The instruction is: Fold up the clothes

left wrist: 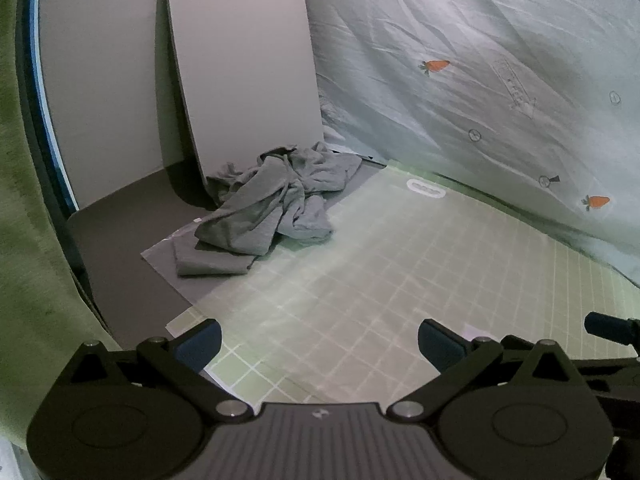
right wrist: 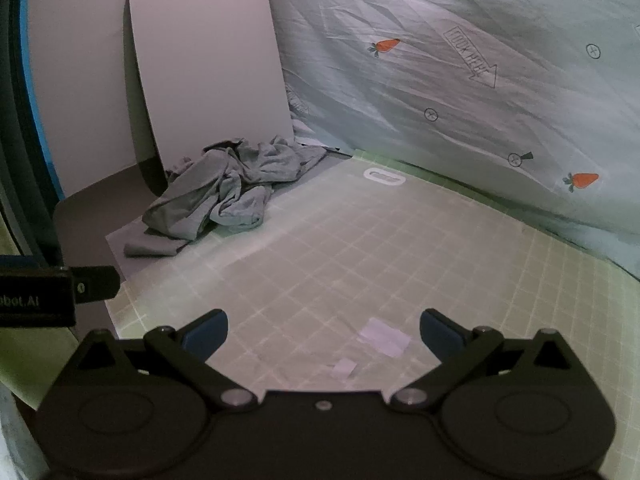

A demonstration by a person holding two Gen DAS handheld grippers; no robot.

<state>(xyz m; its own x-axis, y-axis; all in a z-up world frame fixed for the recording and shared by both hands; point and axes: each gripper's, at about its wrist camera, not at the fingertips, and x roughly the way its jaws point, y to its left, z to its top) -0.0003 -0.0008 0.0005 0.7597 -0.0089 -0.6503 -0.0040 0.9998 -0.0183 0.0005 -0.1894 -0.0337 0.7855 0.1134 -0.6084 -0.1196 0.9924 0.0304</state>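
The left gripper (left wrist: 320,344) hangs over the green grid mat (left wrist: 400,280) with its fingers spread wide and nothing between them. The right gripper (right wrist: 324,334) is the same, jaws wide apart and empty above the mat (right wrist: 400,260). A crumpled grey garment (left wrist: 276,204) lies in a heap at about eleven o'clock from each gripper, well apart from both, at the far left corner of the mat, partly on a grey sheet (left wrist: 160,252). Just behind it a white board (left wrist: 240,60) leans upright, and a carrot-print cloth (left wrist: 480,80) hangs at one o'clock
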